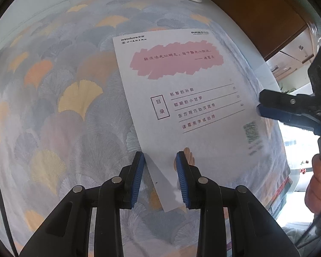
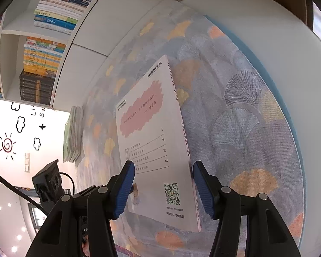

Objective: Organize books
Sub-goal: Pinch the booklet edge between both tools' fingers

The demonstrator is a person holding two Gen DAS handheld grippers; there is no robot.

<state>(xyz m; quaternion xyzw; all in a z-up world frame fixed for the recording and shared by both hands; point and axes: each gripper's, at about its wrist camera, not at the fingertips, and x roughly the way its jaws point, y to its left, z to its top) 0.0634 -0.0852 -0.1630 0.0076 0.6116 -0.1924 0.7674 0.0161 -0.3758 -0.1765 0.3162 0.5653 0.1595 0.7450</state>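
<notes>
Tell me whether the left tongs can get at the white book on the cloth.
Probably yes: the left tongs straddle a near corner of the white book, nothing covers it, and the right tongs sit at its right edge.

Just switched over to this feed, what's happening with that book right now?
A person is working a thin white paperback with a pink brush-stroke patch on its cover, which sits on the ginkgo-leaf patterned tablecloth. The left gripper straddles its near corner, while the right gripper straddles its spine end; whether the pads actually press is unclear. A small stack of thin books waits farther along the table, near the white bookshelf.
</notes>
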